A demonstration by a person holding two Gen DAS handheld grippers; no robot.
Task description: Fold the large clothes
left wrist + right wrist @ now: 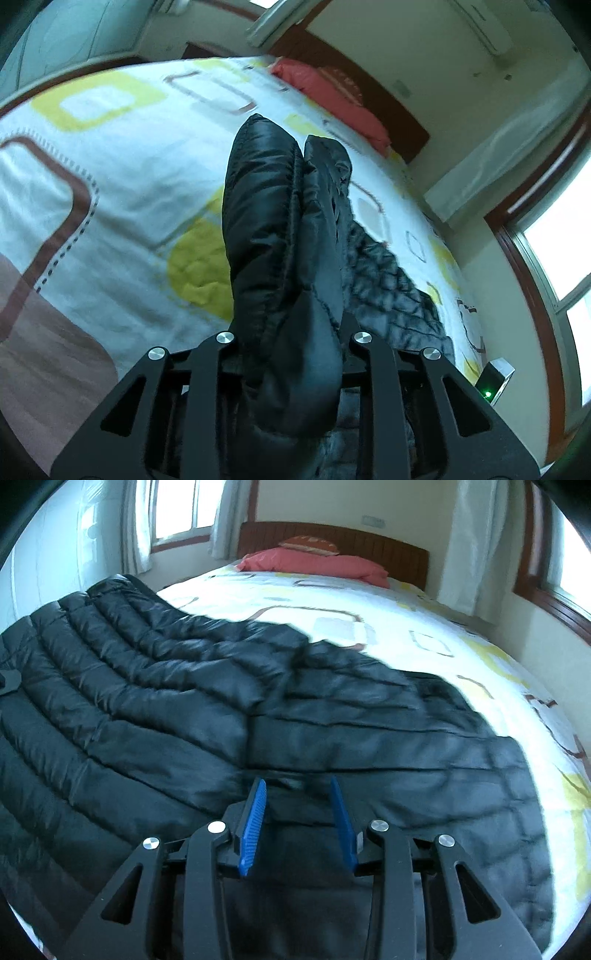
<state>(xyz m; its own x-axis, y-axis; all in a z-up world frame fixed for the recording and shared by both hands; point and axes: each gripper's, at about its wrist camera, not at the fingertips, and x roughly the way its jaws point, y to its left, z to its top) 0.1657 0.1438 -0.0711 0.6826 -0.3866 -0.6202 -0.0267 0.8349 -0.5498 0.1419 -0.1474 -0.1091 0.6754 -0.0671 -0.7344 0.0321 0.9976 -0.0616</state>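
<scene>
A black quilted puffer jacket (229, 709) lies spread across the bed. My left gripper (291, 332) is shut on a bunched fold of the jacket (280, 221), which stands up between the jaws and hides the pads. The rest of the jacket (391, 288) trails down to the right on the bedspread. My right gripper (297, 786) is open just above the jacket, its blue pads (255, 823) apart with nothing between them.
The bed has a white bedspread (110, 177) with yellow and brown shapes, also in the right wrist view (406, 620). Red pillows (314, 563) lie by the wooden headboard (369, 542). Windows and curtains line the walls. A small device with a green light (495, 380) sits at the bed's edge.
</scene>
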